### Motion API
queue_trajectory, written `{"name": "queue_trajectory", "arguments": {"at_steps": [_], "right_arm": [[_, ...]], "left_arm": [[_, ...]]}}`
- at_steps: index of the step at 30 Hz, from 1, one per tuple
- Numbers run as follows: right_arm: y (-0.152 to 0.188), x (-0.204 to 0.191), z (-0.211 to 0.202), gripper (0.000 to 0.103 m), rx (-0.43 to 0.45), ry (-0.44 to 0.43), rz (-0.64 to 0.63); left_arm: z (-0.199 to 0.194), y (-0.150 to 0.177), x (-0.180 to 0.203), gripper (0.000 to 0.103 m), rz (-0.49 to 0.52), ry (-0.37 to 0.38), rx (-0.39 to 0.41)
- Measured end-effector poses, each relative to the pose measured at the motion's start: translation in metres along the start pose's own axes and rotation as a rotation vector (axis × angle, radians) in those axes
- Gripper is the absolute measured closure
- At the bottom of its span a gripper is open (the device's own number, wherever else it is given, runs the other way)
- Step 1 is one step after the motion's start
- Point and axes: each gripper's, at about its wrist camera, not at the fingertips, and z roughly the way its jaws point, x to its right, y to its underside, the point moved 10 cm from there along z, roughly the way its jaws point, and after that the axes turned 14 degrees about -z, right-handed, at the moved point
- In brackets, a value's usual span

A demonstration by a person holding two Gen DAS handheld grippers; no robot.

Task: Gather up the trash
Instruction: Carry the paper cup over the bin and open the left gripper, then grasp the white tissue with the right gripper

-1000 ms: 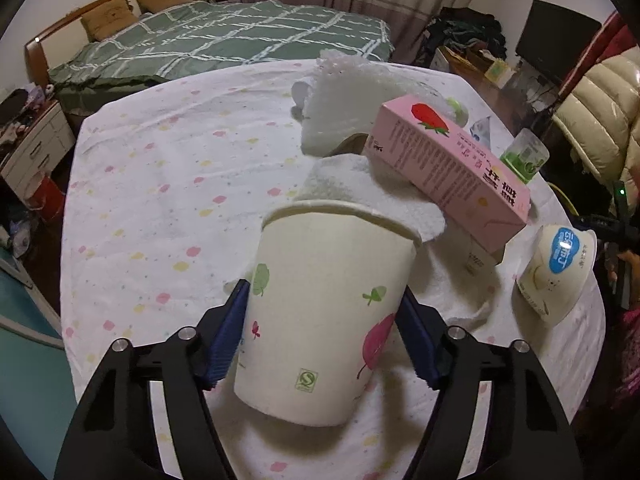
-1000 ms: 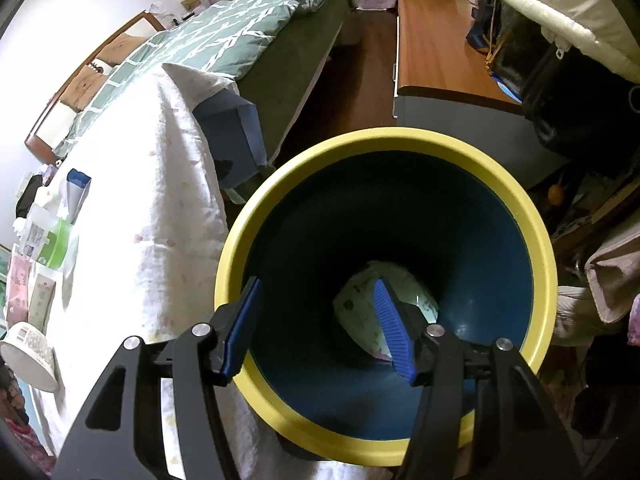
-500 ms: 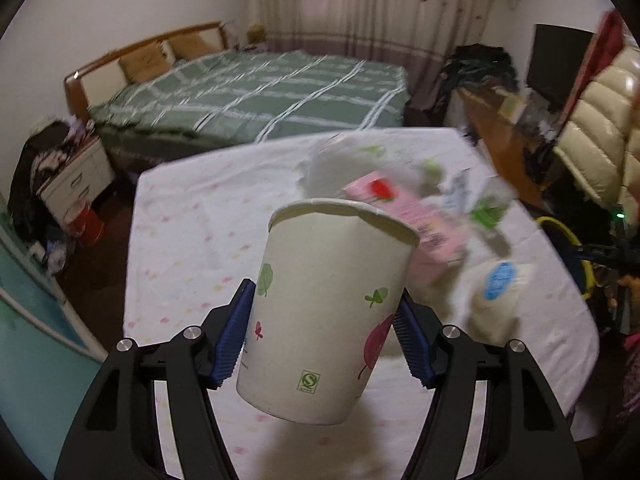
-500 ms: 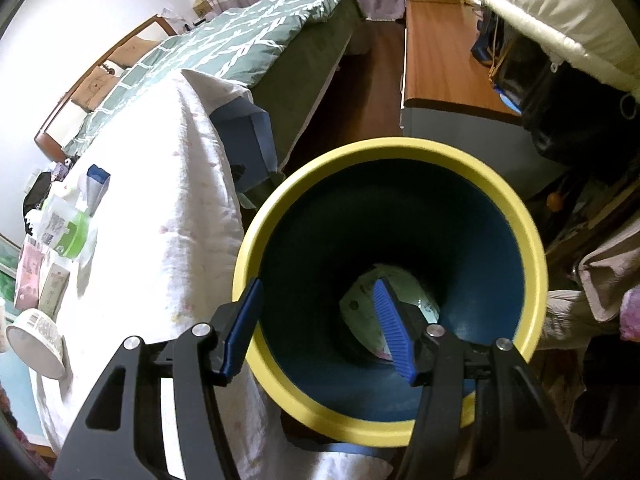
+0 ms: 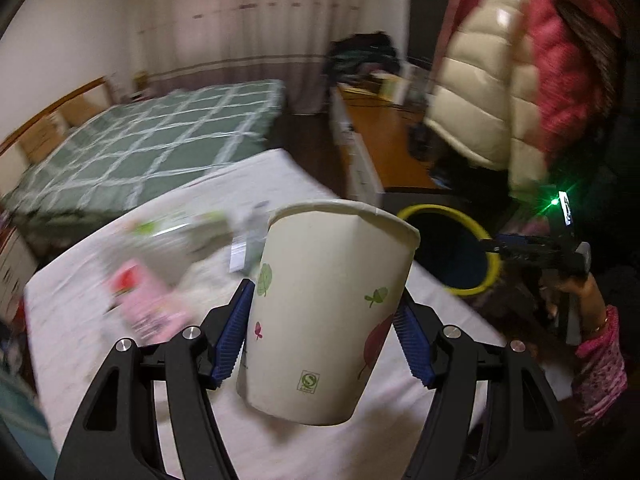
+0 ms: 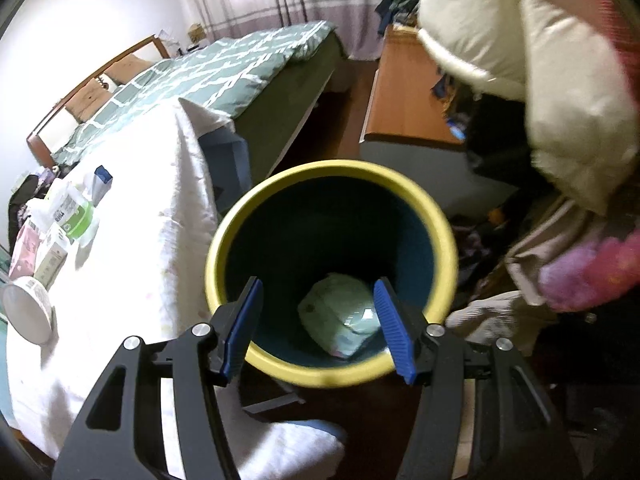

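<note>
My left gripper (image 5: 326,338) is shut on a white paper cup (image 5: 328,312) with leaf prints and holds it in the air above the table, upright and slightly tilted. Behind it to the right stands the yellow-rimmed dark bin (image 5: 476,248). My right gripper (image 6: 320,328) is open and empty just above the near rim of that bin (image 6: 400,184). A pale green packet (image 6: 340,320) lies at the bin's bottom. On the table lie a pink carton (image 5: 144,308), a green-lidded jar (image 6: 78,216) and a white tub (image 6: 28,314).
The table (image 6: 132,208) has a white cloth, with the bin beside its edge. A bed (image 6: 224,64) with a green checked cover stands behind. A wooden desk (image 6: 404,92) is past the bin. A person in a cream and red jacket (image 5: 520,80) stands at right.
My left gripper has lifted the paper cup off the table and swung right, so the bin now shows behind it. My right gripper has pulled back from the bin's mouth.
</note>
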Motion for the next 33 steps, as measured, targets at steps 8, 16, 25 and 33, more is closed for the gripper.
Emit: {"name": "queue_trajectory", "arguments": {"at_steps": [8, 16, 25, 33], "right_arm": [[0.032, 0.037, -0.034, 0.048, 0.04, 0.063, 0.035], [0.058, 0.068, -0.042, 0.048, 0.037, 0.091, 0.096], [0.065, 0.076, -0.039, 0.043, 0.024, 0.095, 0.12], [0.058, 0.044, -0.033, 0.043, 0.027, 0.046, 0.074]], "left_arm": [[0.091, -0.007, 0.114, 0.036, 0.088, 0.086, -0.095], [0.184, -0.01, 0.186, 0.034, 0.114, 0.119, -0.179], [0.238, -0.012, 0.2, 0.016, 0.051, 0.092, -0.19], [0.125, -0.023, 0.141, 0.011, -0.011, 0.082, -0.042]]}}
